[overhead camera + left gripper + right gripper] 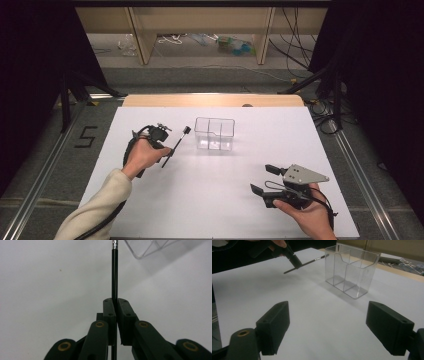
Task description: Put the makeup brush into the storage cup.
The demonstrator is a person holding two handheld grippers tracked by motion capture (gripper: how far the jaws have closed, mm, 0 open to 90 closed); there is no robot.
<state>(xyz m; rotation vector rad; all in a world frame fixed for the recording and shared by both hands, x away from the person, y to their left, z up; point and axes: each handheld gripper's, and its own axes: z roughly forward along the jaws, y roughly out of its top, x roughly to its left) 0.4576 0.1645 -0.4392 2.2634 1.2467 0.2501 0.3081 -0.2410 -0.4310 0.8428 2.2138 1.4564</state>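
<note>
Slim black brush (175, 146) clamped mid-shaft in left gripper (167, 148), long axis aimed far-right at clear divided plastic box (215, 134); right gripper (264, 179) near right, jaws wide, empty.

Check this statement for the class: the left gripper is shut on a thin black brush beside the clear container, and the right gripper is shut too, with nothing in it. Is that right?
Not quite. The right gripper is open: the right gripper view shows its jaws wide apart over bare table. The rest holds: the left gripper is shut on the thin black brush beside the clear container.
</note>
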